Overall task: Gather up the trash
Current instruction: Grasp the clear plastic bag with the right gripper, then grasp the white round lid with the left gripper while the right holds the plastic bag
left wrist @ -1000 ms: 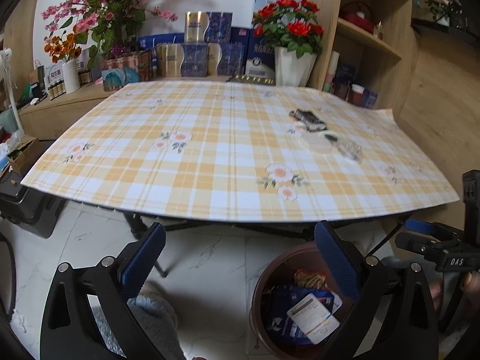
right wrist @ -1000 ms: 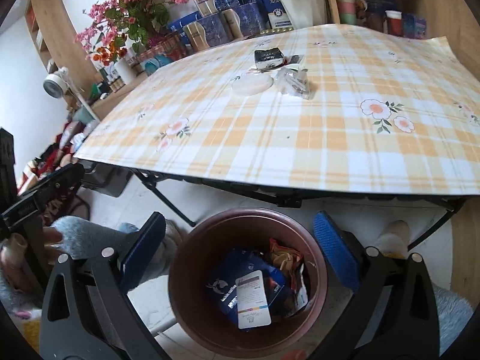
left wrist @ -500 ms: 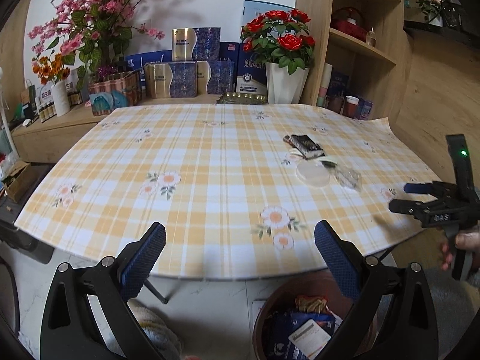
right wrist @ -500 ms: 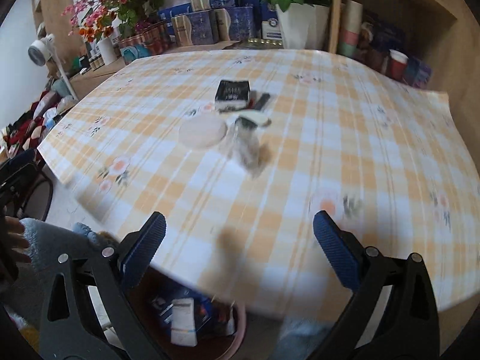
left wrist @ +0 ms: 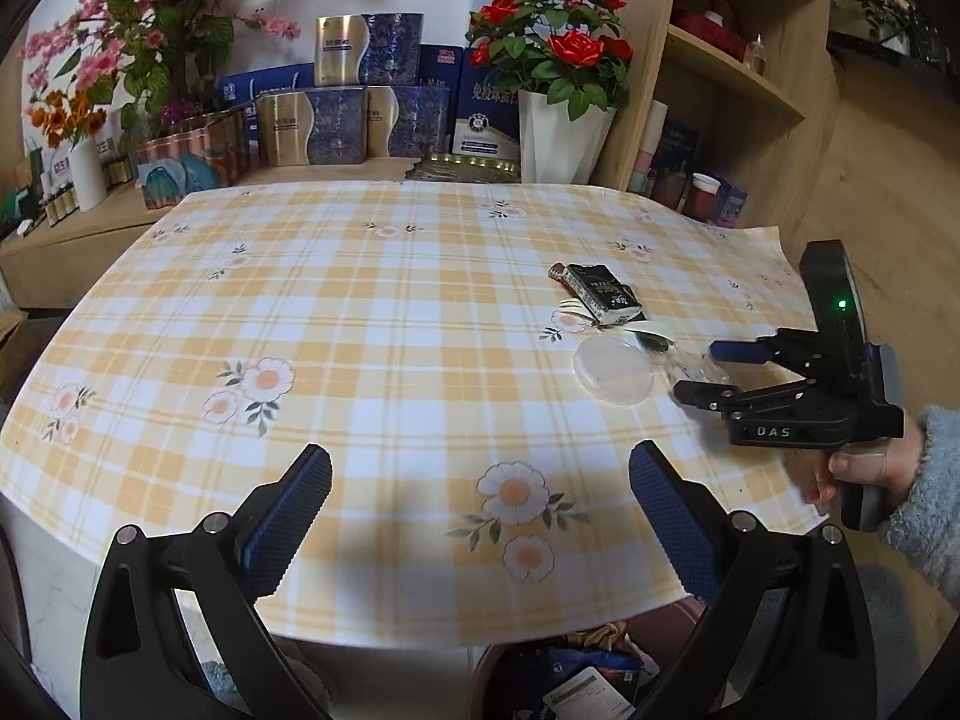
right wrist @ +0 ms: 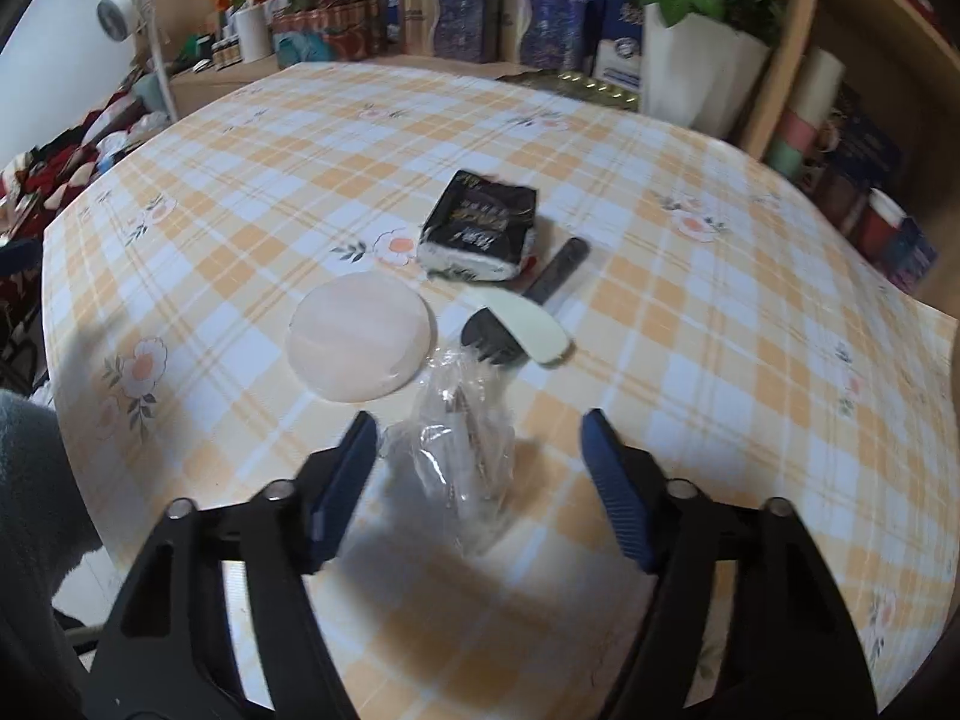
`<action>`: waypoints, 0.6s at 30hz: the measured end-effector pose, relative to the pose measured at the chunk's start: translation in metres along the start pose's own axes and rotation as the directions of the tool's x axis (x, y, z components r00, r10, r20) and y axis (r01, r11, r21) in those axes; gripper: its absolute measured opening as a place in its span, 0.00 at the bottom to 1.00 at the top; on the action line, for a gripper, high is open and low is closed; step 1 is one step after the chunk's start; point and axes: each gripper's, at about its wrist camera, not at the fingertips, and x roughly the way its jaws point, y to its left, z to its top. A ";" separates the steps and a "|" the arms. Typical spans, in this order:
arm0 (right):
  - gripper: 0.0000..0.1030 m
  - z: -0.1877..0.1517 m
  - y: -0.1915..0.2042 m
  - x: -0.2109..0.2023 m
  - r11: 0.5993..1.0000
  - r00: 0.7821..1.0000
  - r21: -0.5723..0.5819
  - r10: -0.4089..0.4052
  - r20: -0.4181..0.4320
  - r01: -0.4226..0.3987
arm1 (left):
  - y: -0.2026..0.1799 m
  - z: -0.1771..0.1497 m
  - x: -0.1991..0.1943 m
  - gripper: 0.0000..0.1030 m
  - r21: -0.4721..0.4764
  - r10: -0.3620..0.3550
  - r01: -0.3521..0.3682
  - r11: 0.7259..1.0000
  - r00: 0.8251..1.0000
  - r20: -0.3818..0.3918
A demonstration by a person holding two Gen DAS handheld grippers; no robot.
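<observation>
Tablecloth [right wrist: 240, 192] now fills view; right claw [right wrist: 480, 474] (closing) straddles clear wrapper [right wrist: 462, 450].

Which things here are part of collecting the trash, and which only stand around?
Job: clear plastic wrapper between the right tool's just-closing jaws, not pressed; round lid; black packet; bin.
Around: rose vase; boxes; shelf cups.

Right gripper [right wrist: 480, 474] swings up from over the bin [left wrist: 576, 684] and across the checked table [right wrist: 720, 360], and now sits low over the crumpled clear wrapper [right wrist: 462, 450], jaws just been closing, wrapper between the pads but not pinched. Left gripper [left wrist: 480, 516] comes forward too: table edge below it now, the bin nearly slipped out of its view.
</observation>
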 end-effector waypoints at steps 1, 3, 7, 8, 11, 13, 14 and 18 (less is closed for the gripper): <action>0.54 0.000 0.000 0.004 1.000 1.000 -0.011 0.022 -0.013 -0.022 | -0.002 0.001 0.003 0.94 0.007 -0.003 0.003 1.000 1.000 -0.003; 0.44 -0.001 0.001 0.005 0.999 0.999 -0.018 0.047 -0.007 -0.047 | -0.006 0.003 0.008 0.94 0.021 -0.011 0.011 1.000 1.000 -0.009; 0.32 -0.005 -0.003 0.000 0.998 0.997 0.009 0.066 0.029 -0.067 | -0.015 0.009 0.023 0.94 0.030 -0.045 0.046 0.998 0.998 -0.033; 0.31 -0.007 -0.006 -0.003 0.998 0.997 0.025 0.062 0.044 -0.064 | -0.017 0.009 0.026 0.94 0.031 -0.055 0.056 0.998 0.998 -0.039; 0.31 -0.012 -0.020 -0.014 0.993 0.991 0.100 0.050 0.121 -0.062 | -0.025 0.013 0.037 0.94 0.039 -0.091 0.094 0.995 0.994 -0.060; 0.30 -0.016 -0.031 -0.020 0.984 0.987 0.169 0.031 0.158 -0.058 | -0.032 0.016 0.045 0.94 0.049 -0.109 0.113 0.992 0.991 -0.079; 0.30 -0.017 -0.036 -0.022 0.979 0.985 0.194 0.024 0.172 -0.058 | -0.037 0.018 0.052 0.94 0.059 -0.119 0.125 0.990 0.988 -0.093; 0.30 -0.021 -0.048 -0.027 0.962 0.979 0.268 -0.002 0.205 -0.054 | -0.056 0.025 0.076 0.94 0.108 -0.128 0.144 0.984 0.982 -0.139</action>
